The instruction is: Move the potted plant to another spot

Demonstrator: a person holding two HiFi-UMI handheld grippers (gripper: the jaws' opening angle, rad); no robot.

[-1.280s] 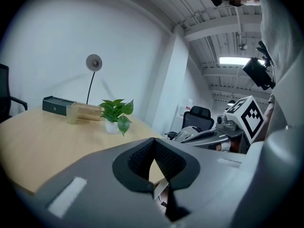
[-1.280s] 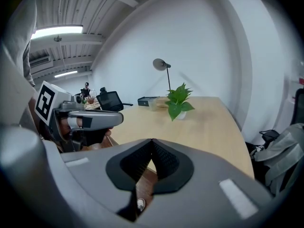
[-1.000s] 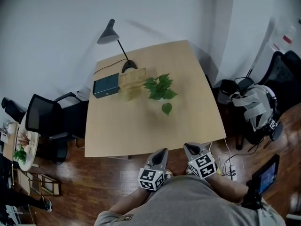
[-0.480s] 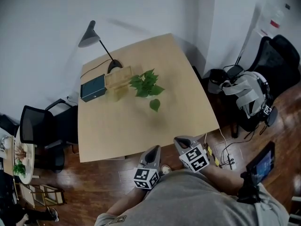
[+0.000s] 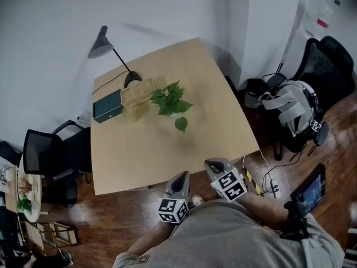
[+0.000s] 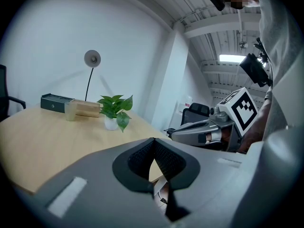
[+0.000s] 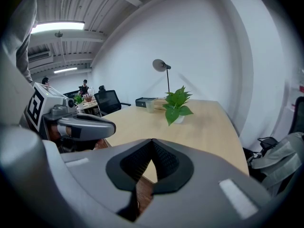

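The left tool (image 5: pixel 182 176) is sitting at the bottom centre of the head view, just off the near edge of the desk (image 5: pixel 150 155). Its jaws are pressing together with nothing between them. The right tool (image 5: pixel 215 164) is hovering just beside it, to its right in the frame, and its jaws are likewise meeting on nothing. Both are pointing toward the desk and slightly downward, well apart from everything on it.

The potted plant (image 5: pixel 170 99) is standing upright in the upper middle of the frame, on the far half of the desk. Its green leaves are spreading over a small white pot (image 6: pixel 110 123), and one leaf is drooping toward the near edge. Just to the plant's left a pale wooden box (image 5: pixel 138 91) is lying, with a dark box (image 5: pixel 107 106) beside it near the desk's left edge. A desk lamp (image 5: pixel 104 42) is leaning out past the far left corner. A black office chair (image 5: pixel 42 155) is standing at the left of the frame, off the desk's left side.
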